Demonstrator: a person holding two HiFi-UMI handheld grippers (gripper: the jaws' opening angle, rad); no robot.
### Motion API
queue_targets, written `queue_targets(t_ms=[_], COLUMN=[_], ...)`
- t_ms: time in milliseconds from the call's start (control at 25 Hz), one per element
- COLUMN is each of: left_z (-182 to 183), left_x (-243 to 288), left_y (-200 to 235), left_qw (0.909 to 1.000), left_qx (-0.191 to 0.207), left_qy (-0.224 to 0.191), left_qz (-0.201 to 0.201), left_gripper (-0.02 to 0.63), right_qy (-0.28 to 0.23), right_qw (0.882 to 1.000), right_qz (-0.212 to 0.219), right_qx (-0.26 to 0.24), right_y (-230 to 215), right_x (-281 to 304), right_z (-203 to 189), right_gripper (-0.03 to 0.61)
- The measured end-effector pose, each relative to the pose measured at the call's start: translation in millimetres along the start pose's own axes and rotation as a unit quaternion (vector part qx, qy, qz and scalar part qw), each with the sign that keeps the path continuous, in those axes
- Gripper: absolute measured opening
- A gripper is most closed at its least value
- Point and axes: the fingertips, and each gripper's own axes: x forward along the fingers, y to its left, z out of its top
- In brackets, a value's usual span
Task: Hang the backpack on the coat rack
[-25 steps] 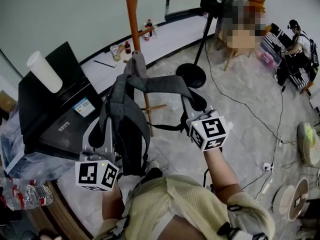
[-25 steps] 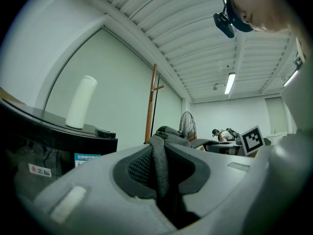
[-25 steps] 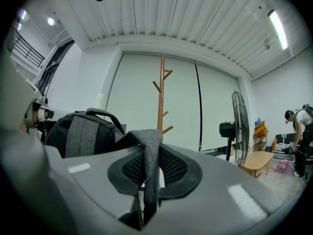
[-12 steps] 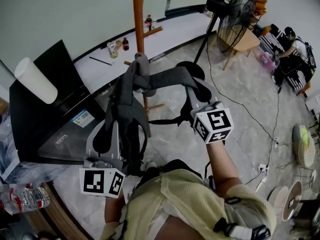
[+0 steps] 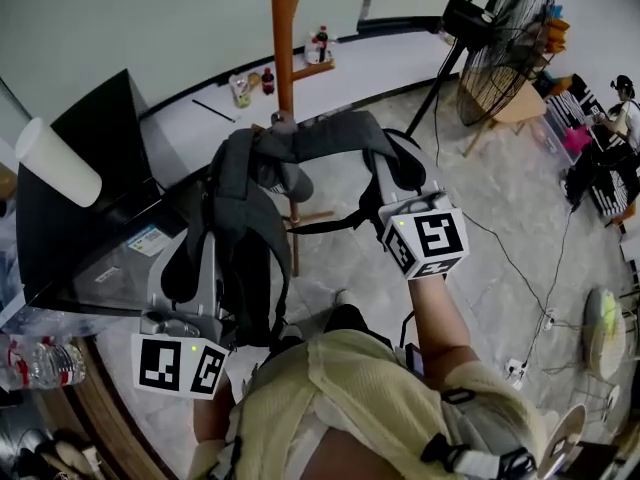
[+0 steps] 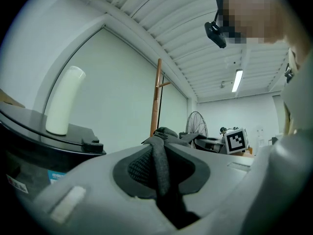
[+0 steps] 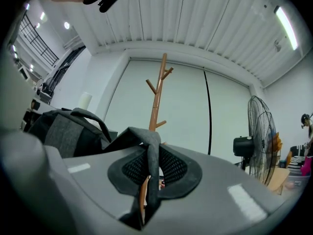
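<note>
A dark grey backpack (image 5: pixel 243 218) hangs in the air between both grippers, close in front of the wooden coat rack pole (image 5: pixel 283 28). My left gripper (image 5: pixel 195 253) is shut on one shoulder strap (image 6: pixel 160 163), at the pack's left side. My right gripper (image 5: pixel 390 168) is shut on the other strap (image 7: pixel 149 168), which stretches from the pack's top to the right. The pack's top handle (image 5: pixel 283 123) sits right beside the pole. In the right gripper view the coat rack (image 7: pixel 158 89) stands straight ahead with its pegs high up, the backpack (image 7: pixel 63 131) at the left.
A black cabinet (image 5: pixel 95 198) carrying a white roll (image 5: pixel 55 163) stands at the left, water bottles (image 5: pixel 40 360) below it. A standing fan (image 5: pixel 505 43) and floor cables (image 5: pixel 520 268) are at the right. Bottles (image 5: pixel 320 43) sit on the low white ledge behind the rack.
Both grippers have carried the backpack up and closer to the coat rack pole. Its top now sits beside the pole. Both grips are unchanged.
</note>
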Motion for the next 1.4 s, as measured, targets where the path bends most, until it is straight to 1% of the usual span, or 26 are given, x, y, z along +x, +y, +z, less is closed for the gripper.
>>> queue_targets(t_ms=[120, 240, 440, 840, 1000, 1160, 1280, 1400], left_z=[3, 12, 16, 20, 19, 18, 15, 12], left_x=[11, 19, 37, 58, 64, 73, 80, 85], left_y=[-2, -4, -13, -22, -26, -28, -26, -26], left_qw=[0.9996, 0.9983, 0.9956, 0.9844, 0.9792, 0.9752, 0.9723, 0.9692], left_qx=[0.006, 0.019, 0.037, 0.069, 0.079, 0.085, 0.091, 0.097], left_qy=[-0.005, -0.015, -0.018, -0.023, -0.021, -0.019, -0.016, -0.016], left_qz=[0.026, 0.053, 0.084, 0.16, 0.186, 0.203, 0.215, 0.226], left_gripper=[0.058, 0.058, 0.06, 0.061, 0.061, 0.061, 0.061, 0.061], right_qy=[-0.004, -0.019, -0.04, -0.068, -0.074, -0.078, -0.07, -0.059], right_qw=[1.0, 0.999, 0.996, 0.987, 0.983, 0.979, 0.977, 0.976], right_qz=[0.022, 0.049, 0.076, 0.142, 0.161, 0.173, 0.182, 0.192], right_qx=[0.002, -0.012, -0.025, -0.037, -0.057, -0.081, -0.084, -0.078], right_y=[-15, -23, -43, -62, -64, -70, -74, -77], right_x=[17, 32, 57, 113, 130, 148, 162, 175], right_z=[-1, 4, 8, 9, 8, 7, -1, -12], right_gripper=[0.035, 0.035, 0.035, 0.035, 0.037, 0.037, 0.037, 0.037])
